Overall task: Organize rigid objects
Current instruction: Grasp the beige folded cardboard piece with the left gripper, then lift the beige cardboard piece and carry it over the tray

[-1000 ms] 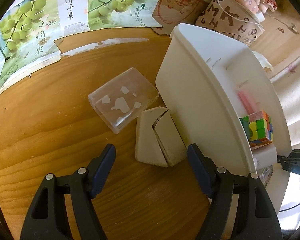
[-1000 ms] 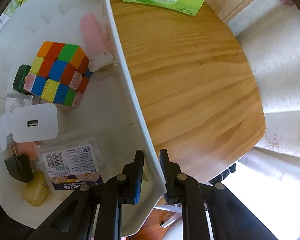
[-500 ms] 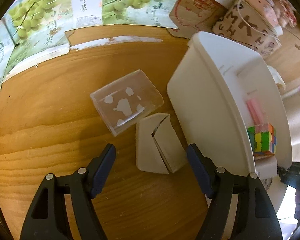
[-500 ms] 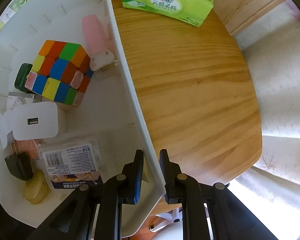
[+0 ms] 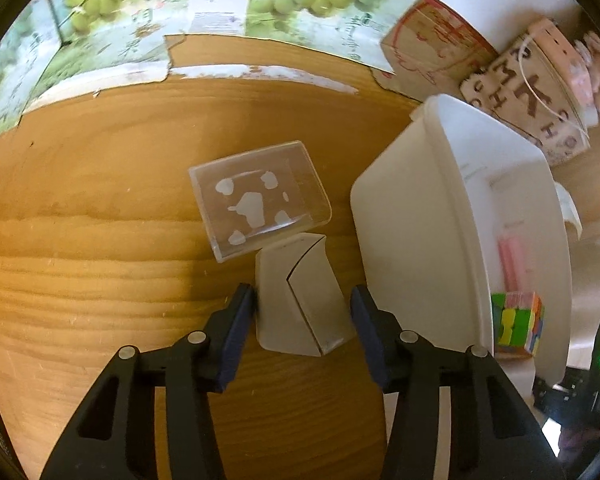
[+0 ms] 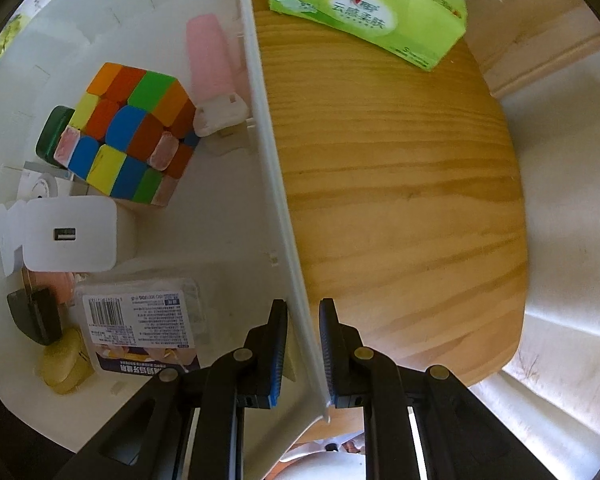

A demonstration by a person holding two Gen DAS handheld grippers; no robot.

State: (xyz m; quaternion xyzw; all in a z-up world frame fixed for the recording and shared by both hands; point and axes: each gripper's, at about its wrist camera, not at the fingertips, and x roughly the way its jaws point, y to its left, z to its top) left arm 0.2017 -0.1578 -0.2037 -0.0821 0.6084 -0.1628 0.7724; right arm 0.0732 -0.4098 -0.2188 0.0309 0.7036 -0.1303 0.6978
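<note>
The table (image 5: pixel 100 280) carried a white bin (image 6: pixel 220 240), whose wall the right gripper (image 6: pixel 303 344) held clamped between nearly closed jaws. Beside the bin lay a beige case (image 5: pixel 296 300), touching a clear box (image 5: pixel 256 200). The left gripper (image 5: pixel 302 304) straddled the case; its jaws had just been closing, one touching, one slightly apart. Judged step: grasping the case; next, finish closing, then lift into the bin. What the case is was unclear.
</note>
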